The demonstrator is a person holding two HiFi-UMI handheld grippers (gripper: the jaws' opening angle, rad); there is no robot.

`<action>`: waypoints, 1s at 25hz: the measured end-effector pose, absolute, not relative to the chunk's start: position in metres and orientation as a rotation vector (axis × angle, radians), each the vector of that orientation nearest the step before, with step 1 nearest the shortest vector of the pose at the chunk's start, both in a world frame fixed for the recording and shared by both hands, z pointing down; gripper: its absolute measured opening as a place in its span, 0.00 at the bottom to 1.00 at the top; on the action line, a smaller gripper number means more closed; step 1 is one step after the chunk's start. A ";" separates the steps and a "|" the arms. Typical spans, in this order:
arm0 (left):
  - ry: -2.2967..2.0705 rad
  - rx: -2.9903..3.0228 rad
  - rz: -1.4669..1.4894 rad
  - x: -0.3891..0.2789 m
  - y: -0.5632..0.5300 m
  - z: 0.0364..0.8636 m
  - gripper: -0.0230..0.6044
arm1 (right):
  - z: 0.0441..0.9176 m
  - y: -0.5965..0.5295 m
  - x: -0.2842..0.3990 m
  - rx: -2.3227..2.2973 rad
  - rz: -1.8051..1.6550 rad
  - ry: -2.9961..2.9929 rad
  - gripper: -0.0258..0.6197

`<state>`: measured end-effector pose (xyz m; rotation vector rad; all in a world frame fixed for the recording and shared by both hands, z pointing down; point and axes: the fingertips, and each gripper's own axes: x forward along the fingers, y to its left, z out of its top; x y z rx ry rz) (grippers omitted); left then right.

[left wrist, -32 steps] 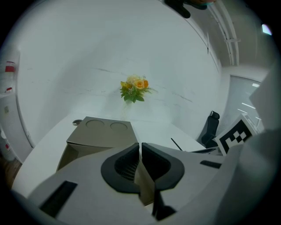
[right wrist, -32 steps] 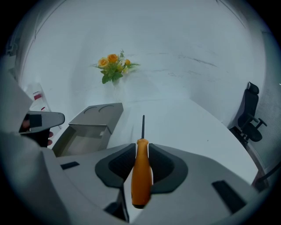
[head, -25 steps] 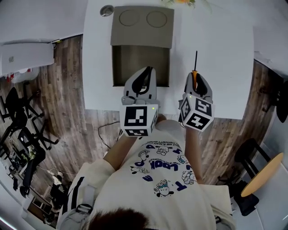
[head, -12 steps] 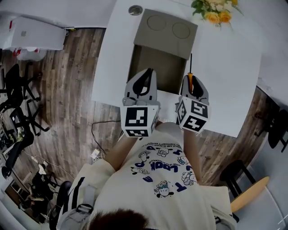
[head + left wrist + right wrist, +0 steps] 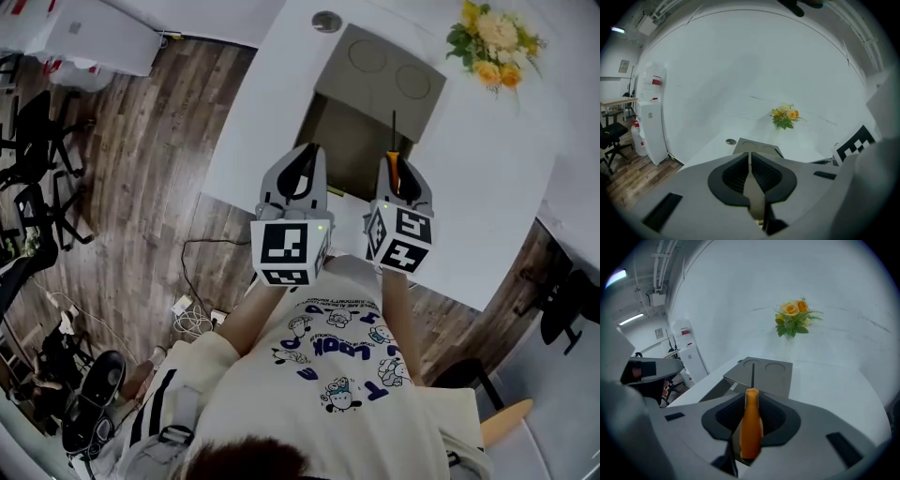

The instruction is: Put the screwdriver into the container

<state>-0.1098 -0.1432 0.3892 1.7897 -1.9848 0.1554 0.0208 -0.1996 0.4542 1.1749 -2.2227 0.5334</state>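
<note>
The white table [image 5: 487,150] runs from the upper middle of the head view to its right edge. On it stands one grey container [image 5: 349,155], its dark hollow open and its lid [image 5: 380,84] folded back toward the top of the frame, showing two round recesses. One bunch of yellow and orange flowers [image 5: 497,42] sits at the upper right, and one small round disc [image 5: 326,21] lies by the lid at the top.

There are two claws. The left claw [image 5: 302,155] is pressed together with nothing in it. The right claw [image 5: 401,169] is clamped on the orange handle of the single screwdriver [image 5: 393,155], whose thin shaft points up the frame.

A second ago that shaft lay over bare table to the right of the container. Now it lies over the right part of the hollow, its tip near the lid's edge. The carry looks almost done: what is probably left is to lower the tool and let it go inside.
</note>
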 end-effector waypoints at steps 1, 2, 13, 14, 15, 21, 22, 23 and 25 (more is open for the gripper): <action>-1.994 1.779 0.152 -0.113 -0.142 0.389 0.08 | 0.455 -0.199 0.017 1.158 0.531 -2.225 0.21; -2.003 1.769 0.149 -0.116 -0.140 0.390 0.08 | 0.457 -0.199 0.013 1.143 0.529 -2.228 0.21; -2.054 1.658 0.135 -0.145 -0.127 0.402 0.08 | 0.479 -0.196 -0.021 0.987 0.493 -2.217 0.21; -2.056 1.650 0.135 -0.147 -0.127 0.404 0.08 | 0.482 -0.196 -0.023 0.972 0.489 -2.214 0.21; -2.057 1.643 0.136 -0.149 -0.126 0.406 0.08 | 0.484 -0.196 -0.025 0.958 0.486 -2.209 0.21; -2.058 1.601 0.144 -0.156 -0.124 0.417 0.08 | 0.503 -0.194 -0.033 0.867 0.465 -2.170 0.21; -2.058 1.595 0.146 -0.157 -0.124 0.419 0.08 | 0.506 -0.193 -0.034 0.851 0.459 -2.162 0.21; -2.057 1.590 0.148 -0.157 -0.123 0.421 0.08 | 0.509 -0.192 -0.034 0.837 0.454 -2.155 0.21; -2.055 1.580 0.150 -0.158 -0.123 0.425 0.08 | 0.515 -0.192 -0.035 0.813 0.448 -2.142 0.21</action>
